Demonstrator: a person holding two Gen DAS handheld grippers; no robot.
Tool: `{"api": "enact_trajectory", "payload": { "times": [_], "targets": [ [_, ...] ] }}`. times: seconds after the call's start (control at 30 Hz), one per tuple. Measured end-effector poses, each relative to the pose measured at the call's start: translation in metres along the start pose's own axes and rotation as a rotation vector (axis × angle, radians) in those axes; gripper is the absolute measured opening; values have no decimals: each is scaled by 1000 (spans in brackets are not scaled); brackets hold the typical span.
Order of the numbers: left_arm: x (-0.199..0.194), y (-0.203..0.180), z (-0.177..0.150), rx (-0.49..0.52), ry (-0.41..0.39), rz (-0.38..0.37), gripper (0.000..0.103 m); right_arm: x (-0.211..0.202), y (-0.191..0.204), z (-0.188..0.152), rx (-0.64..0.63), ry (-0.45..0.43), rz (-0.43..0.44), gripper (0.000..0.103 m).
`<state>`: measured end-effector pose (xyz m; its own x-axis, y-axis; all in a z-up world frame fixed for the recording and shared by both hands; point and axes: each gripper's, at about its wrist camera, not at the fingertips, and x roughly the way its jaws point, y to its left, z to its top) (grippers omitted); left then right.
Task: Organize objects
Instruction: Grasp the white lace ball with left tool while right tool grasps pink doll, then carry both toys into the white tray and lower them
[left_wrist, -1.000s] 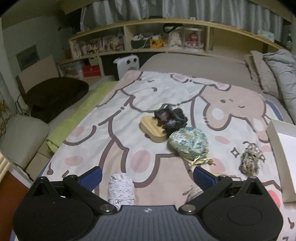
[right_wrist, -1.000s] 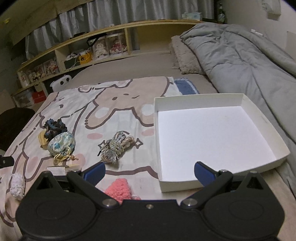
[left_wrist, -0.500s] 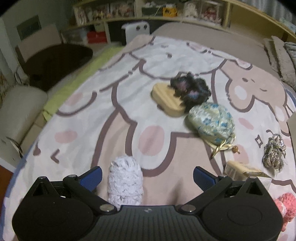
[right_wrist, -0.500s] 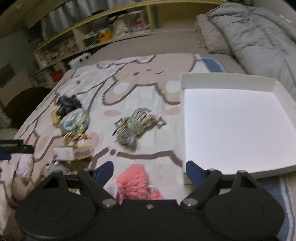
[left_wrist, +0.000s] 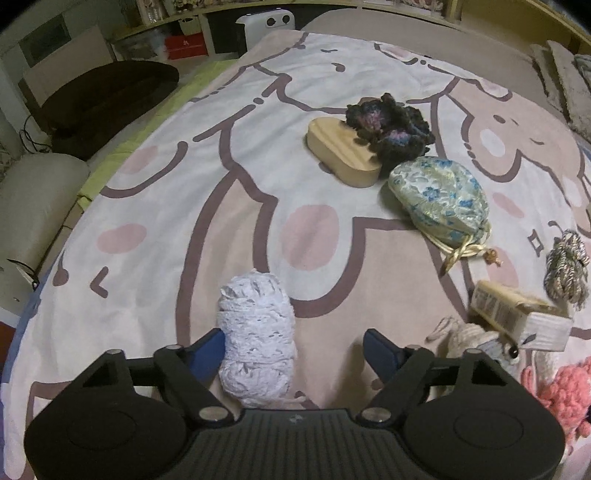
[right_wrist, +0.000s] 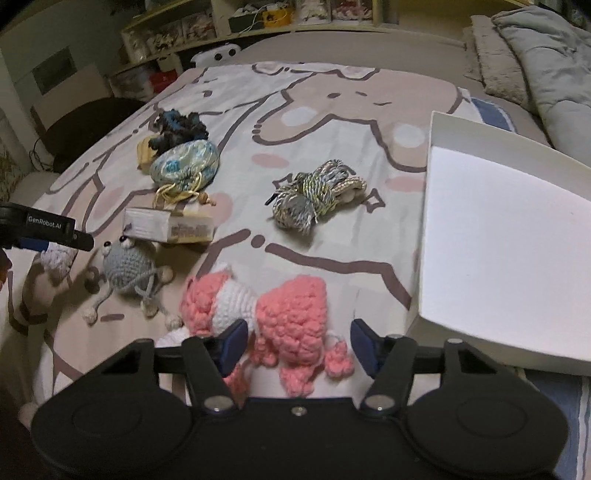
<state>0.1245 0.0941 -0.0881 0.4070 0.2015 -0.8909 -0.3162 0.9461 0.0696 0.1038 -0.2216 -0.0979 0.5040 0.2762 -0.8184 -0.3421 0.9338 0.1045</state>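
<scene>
Your bed is covered by a cartoon-print blanket (right_wrist: 332, 122), and the white tray (right_wrist: 498, 236) sits on its right side with its near wall just beside your right gripper (right_wrist: 295, 341). That gripper's fingers are spread wide, straddling the pink crochet toy (right_wrist: 291, 310) without pinching it. Left of the toy lies the grey crochet frog (right_wrist: 127, 267), with the small printed box (right_wrist: 170, 227) just beyond it and the floral drawstring pouch (right_wrist: 186, 162) farther back. The dark ruffled yarn piece (left_wrist: 388, 125) leans on the wooden block (left_wrist: 343, 155) behind the pouch. The multicolour cord bundle (right_wrist: 314, 195) lies apart, between the pouch and the tray. Your left gripper (left_wrist: 293, 349) is also spread open; the white lace roll (left_wrist: 256, 332) lies between its fingers, touching the left fingertip (left_wrist: 207, 350) and clear of the right one.
</scene>
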Motion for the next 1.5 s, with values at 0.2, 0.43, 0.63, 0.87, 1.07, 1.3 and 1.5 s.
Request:
{"api": "enact_trajectory", "payload": {
  "times": [0.2,0.43,0.63,0.87,1.07,1.3,1.5],
  "targets": [
    [6,12,0,-60,17,46,60,10,-1,2,-30,3,0,57],
    [13,16,-2,-88,48,82,43,12,-2,1,-6,4,62,36],
    [6,18,-4,-98,30,53,39,1,4,2,3,-30,86,25],
    [-20,5,-8,-55,-48,-11,39,-16,9,6,62,-72,125,19],
    [-39,-7,-11,-23,-89,-53,39,-26,5,5,110,-93,103,19],
    [-66,-17,-19,12,-148,-84,39,-40,-5,3,166,-129,89,17],
    [-79,-27,-22,39,-164,-123,39,-48,-6,3,187,-142,85,17]
  ]
}}
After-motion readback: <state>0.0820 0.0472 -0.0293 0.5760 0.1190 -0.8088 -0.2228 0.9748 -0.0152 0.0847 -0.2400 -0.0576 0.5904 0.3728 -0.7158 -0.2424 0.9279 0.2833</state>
